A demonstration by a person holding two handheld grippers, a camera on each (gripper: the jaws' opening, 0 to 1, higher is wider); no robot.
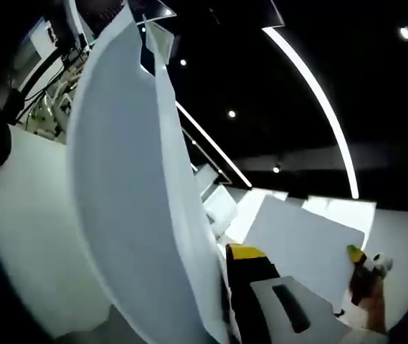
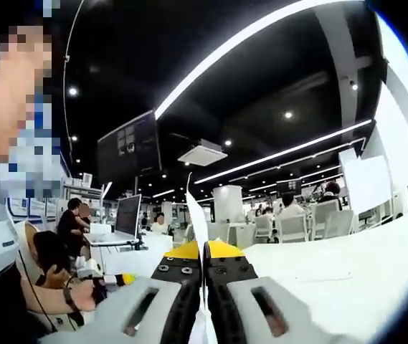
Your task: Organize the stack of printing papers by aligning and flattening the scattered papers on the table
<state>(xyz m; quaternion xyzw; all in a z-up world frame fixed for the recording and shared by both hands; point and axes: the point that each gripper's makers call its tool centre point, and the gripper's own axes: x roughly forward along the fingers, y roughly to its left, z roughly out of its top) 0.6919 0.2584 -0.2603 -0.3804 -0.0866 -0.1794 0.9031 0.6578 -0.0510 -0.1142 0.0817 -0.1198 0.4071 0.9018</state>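
Right gripper (image 2: 204,287) first: I've got its jaws pinched together on the papers (image 2: 195,215), which I see edge-on here, a thin white sliver rising straight up out of the seam between the yellow-tipped jaws. In the left gripper view those same papers (image 1: 128,179) turn broadside to me, a big curved white sheaf lifted clear of the counter (image 1: 31,244) and bowing up across the left half of the picture. The left gripper (image 1: 225,301) sits at the bottom; one black jaw with its yellow tip stands just right of the sheaf's lower edge, and the other jaw is hidden behind the paper, so I cannot tell whether it is clamped or merely alongside. Far right in that view I catch the other gripper, small, with a hand (image 1: 376,301) around it. Back in the right gripper view, a hand (image 2: 82,294) at lower left grips the other tool, and beyond the white counter (image 2: 347,265) people sit at desks with a laptop (image 2: 127,215) open.
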